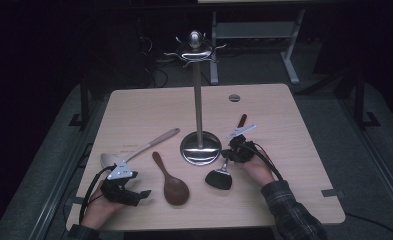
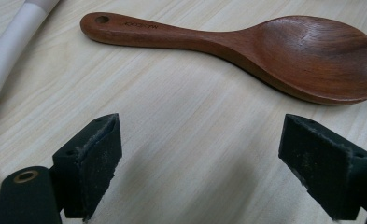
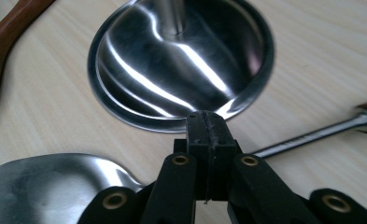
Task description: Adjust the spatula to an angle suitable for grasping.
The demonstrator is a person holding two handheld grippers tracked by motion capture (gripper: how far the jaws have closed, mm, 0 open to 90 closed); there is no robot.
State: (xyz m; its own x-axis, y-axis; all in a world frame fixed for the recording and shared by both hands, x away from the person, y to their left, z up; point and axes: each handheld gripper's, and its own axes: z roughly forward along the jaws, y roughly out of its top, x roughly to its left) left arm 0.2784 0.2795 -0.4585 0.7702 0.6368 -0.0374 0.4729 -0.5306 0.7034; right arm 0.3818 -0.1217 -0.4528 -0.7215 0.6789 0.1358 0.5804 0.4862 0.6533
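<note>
Steel and wood make up the spatula (image 1: 223,172) that lies on the desk (image 1: 304,150) just right of the round base of the utensil stand (image 1: 200,148). Its long axis runs on a slant: the flat blade lies at the near end, toward the person, just off the near right edge of the base, and the thin metal shaft climbs away to a reddish wooden handle (image 1: 242,120) at the far end, to the right of the stand's pole.

The right tongs (image 1: 232,151) sit over the shaft, about midway along it and close to the right rim of the base. In the right gripper view the right tongs (image 3: 207,126) have their pads pressed flat together, and the shaft (image 3: 307,135) passes beneath and behind them rather than between them, so nothing is clamped; the blade (image 3: 45,186) shows at lower left and the stand's mirrored base (image 3: 181,60) straight ahead.

The left tongs (image 1: 143,194) rest well to the near left of the stand, jaws spread wide on bare wood. Just ahead of them in the left gripper view lies a brown wooden spoon (image 2: 246,51), bowl to the right, handle to the left. A white-handled ladle (image 1: 136,150) lies left of the base.
</note>
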